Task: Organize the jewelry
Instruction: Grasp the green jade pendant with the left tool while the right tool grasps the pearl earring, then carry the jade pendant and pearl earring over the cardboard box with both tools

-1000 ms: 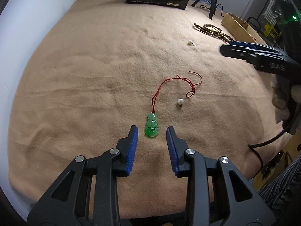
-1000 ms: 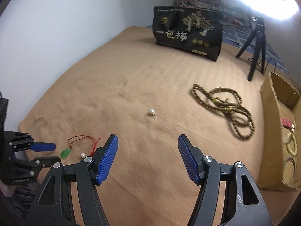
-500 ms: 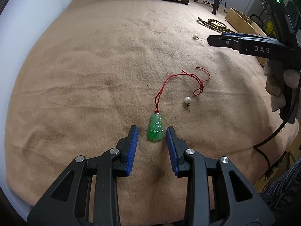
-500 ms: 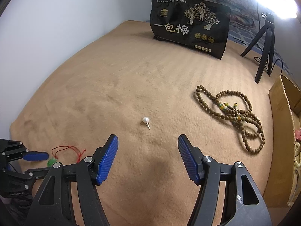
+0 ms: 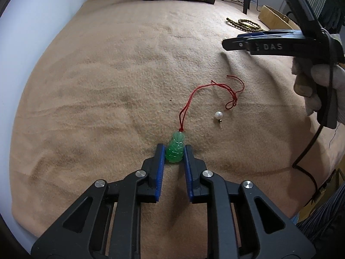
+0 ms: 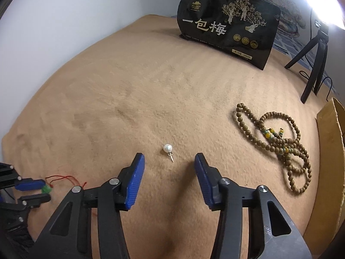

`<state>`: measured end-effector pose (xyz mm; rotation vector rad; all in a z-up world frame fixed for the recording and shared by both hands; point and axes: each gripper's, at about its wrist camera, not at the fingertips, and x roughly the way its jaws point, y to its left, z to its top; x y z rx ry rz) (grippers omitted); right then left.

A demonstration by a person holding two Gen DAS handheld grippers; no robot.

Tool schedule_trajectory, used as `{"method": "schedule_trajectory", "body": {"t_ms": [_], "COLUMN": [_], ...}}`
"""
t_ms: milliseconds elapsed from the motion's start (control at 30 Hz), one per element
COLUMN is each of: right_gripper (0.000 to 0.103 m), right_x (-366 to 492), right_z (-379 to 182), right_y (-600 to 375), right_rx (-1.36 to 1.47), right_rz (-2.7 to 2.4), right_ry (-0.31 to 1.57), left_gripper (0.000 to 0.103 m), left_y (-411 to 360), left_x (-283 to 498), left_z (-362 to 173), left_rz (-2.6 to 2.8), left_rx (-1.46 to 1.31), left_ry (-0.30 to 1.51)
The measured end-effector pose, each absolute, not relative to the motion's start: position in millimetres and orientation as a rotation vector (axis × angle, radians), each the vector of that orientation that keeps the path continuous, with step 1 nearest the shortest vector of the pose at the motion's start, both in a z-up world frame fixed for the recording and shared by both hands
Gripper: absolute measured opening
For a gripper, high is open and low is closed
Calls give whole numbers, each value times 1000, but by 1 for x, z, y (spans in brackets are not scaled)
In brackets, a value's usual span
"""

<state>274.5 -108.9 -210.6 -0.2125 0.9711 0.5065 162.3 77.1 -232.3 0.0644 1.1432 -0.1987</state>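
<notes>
A tan fleece blanket [image 6: 151,99] covers the whole work surface, its nap brushed into faint ridges and darker streaks. A white wall [image 6: 64,17] rises behind its far left edge. I take the black bag [image 6: 228,30] standing at the far edge as my landmark: it reads "一包梅" in large pale characters, with gold trees and three round gold seals; the small print is too fine to read. Right of the bag stands a black tripod [image 6: 314,64] under a glaring light, and a cardboard box [image 6: 330,164] sits nearer than that, at the right edge.

Well in front of the bag, my left tongs [image 5: 174,151] press their blue pads against both sides of the green pendant [image 5: 175,149], which lies on the blanket, its red cord [image 5: 207,92] trailing toward the bag. A pearl [image 5: 218,114] lies just right of the pendant.

My right tongs [image 6: 169,161], marked "DAS" on the side, are spread wide with a second pearl [image 6: 167,147] just ahead of their tips. Brown beads [image 6: 278,142] lie tangled in front of the bag, near the box.
</notes>
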Motion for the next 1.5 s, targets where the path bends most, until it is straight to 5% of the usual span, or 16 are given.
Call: {"method": "schedule_trajectory", "body": {"t_ms": [300, 467, 1500], "right_gripper": [37, 7, 7], "right_x": [282, 284, 210], "right_z": [-215, -216, -101], "right_y": [-103, -102, -163], "right_rx": [-245, -246, -200], "right_rz": [511, 520, 482], "right_ry": [946, 945, 796], "left_gripper": [16, 16, 16], "left_y": [77, 77, 76], "left_x": [163, 162, 155], "left_z": [-232, -232, -130], "left_rz": [-199, -198, -191], "left_rx": [63, 65, -57], "left_ry": [1145, 1144, 908]}}
